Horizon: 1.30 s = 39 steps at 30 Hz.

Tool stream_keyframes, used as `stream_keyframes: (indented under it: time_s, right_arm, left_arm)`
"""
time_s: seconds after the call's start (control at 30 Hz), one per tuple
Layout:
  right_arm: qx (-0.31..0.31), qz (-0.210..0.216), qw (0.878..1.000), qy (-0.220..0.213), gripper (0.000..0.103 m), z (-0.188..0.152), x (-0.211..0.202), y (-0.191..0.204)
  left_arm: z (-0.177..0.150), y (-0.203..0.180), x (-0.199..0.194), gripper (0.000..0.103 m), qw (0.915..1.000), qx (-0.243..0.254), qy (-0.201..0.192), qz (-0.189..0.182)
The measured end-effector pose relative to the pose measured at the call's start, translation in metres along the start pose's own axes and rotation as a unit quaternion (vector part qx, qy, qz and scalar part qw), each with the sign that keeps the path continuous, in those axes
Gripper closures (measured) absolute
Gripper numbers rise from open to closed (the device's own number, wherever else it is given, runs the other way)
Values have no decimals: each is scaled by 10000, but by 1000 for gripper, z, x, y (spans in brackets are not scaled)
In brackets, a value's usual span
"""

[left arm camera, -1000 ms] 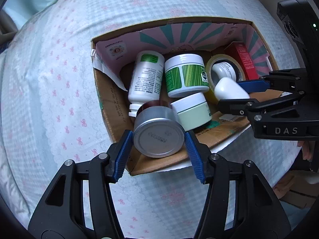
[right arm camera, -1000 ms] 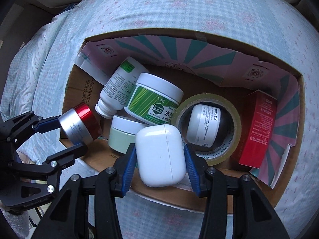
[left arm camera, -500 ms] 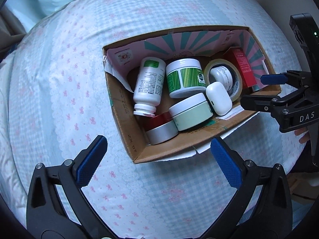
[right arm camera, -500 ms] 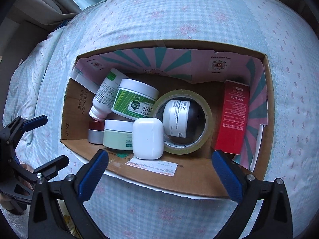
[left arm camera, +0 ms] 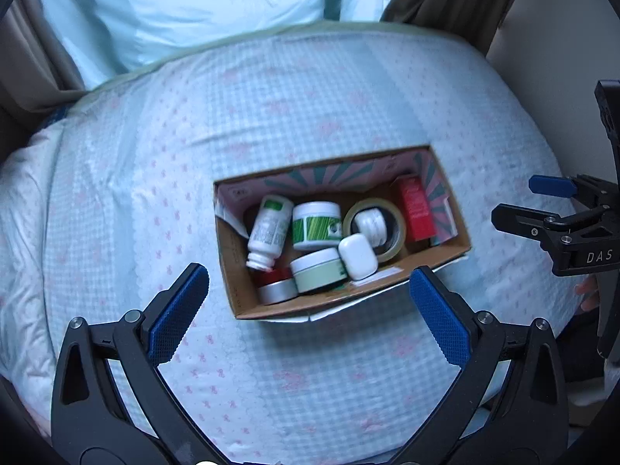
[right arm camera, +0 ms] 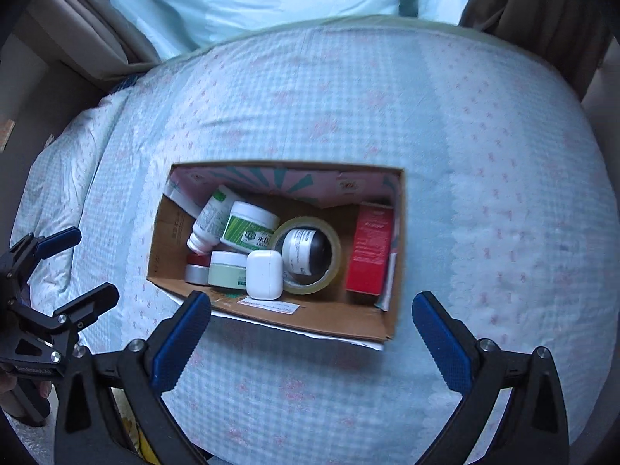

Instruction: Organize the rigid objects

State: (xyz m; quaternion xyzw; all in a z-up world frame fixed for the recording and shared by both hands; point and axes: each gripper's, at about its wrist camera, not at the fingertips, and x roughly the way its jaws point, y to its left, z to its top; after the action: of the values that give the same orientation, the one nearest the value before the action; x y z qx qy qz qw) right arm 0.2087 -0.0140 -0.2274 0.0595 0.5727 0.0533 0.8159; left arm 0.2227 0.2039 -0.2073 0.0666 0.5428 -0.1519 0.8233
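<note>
Both grippers hang empty, jaws spread wide: left gripper (left arm camera: 306,306), right gripper (right arm camera: 310,329). Left to right, the cardboard box (right arm camera: 271,316) holds bottle, jars, white case (right arm camera: 264,275), tape roll, red carton. Withdraw straight upward, clear of the near rim.

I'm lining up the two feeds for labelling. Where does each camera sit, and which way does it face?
Left wrist: on the left claw, looking steeply down at the cardboard box on the bedspread; own open blue pads frame it, right claw at the right edge.
Right wrist: on the right claw, same downward look; left claw at the left edge.
Shared: box, tape roll, white case.
</note>
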Motion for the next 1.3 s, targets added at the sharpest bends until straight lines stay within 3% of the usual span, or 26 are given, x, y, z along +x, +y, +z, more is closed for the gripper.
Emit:
stream_keyframes:
  time_s: [0.13,0.27,0.5,0.73,1.3]
  right_arm:
    - [111,-450,9968,-653,0,0,-89,-15]
    - [-3,-779,9891,-1253,0,-14,-167,-17]
    - [-36,-1190,9724,-2008,0,-51,-251,-13]
    - [-2,-1248,9630,-2387,0,-84,-272,-12]
    - [90,-1274,9575,-2586,0,-94,-283,-21]
  left_arm:
    - [14,-27,-74,0,9973,-278,-677,0]
    - [14,-53,-143,0,9886,-552,-1401,-5]
    - [-11,-90,-218,0,9727,-672,-2211,204]
    - [-40,-105,-244,0,9640,-664,-2561,276]
    - [-46,-120,-250,0,9611,-518,-2691,334]
